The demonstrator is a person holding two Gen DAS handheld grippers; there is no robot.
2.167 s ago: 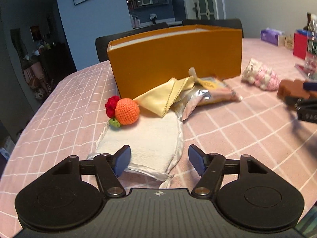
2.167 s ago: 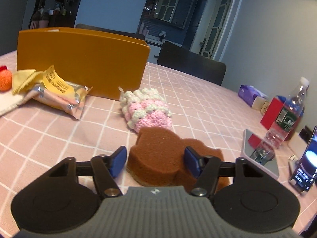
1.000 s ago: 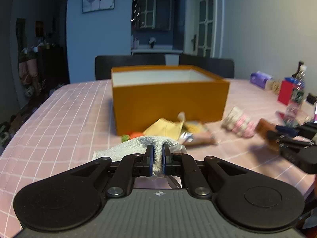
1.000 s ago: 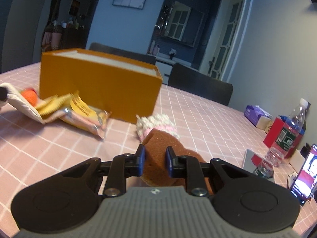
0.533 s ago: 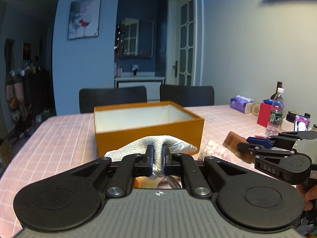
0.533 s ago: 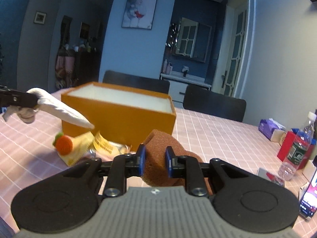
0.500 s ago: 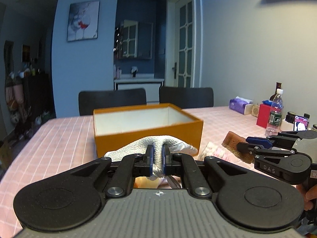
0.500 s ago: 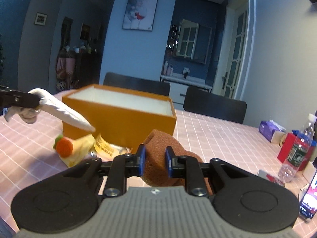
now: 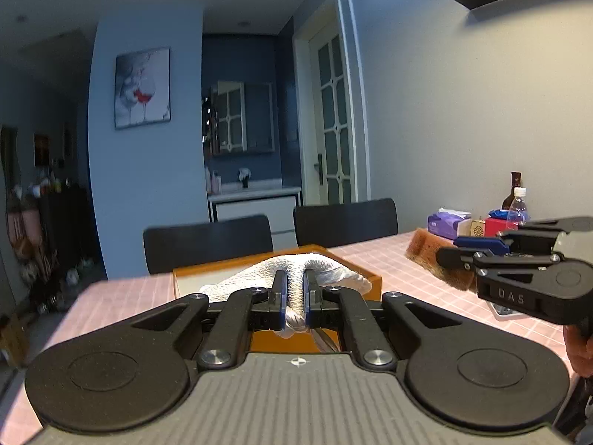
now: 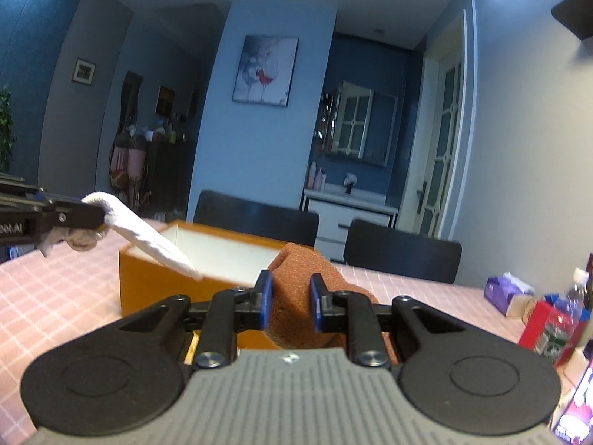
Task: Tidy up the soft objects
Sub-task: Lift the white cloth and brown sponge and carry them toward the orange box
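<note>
My left gripper (image 9: 294, 296) is shut on a white cloth (image 9: 315, 265) and holds it in the air over the near edge of the open orange box (image 9: 372, 281). In the right wrist view the cloth (image 10: 148, 239) hangs from the left gripper (image 10: 100, 215) above the box (image 10: 155, 282). My right gripper (image 10: 291, 302) is shut on a brown sponge (image 10: 296, 274), raised in front of the box. In the left wrist view the sponge (image 9: 426, 250) and right gripper (image 9: 470, 252) sit to the right of the box.
The table has a pink checked cloth (image 9: 400, 259). Two black chairs (image 9: 207, 241) stand behind it. At the far right are a purple tissue pack (image 10: 509, 294), a red carton (image 10: 539, 324) and a water bottle (image 10: 563, 319).
Both grippers have risen and moved forward toward the box, each still holding its item. The cloth now hangs over the box's near edge, and the items on the table have dropped out of view.
</note>
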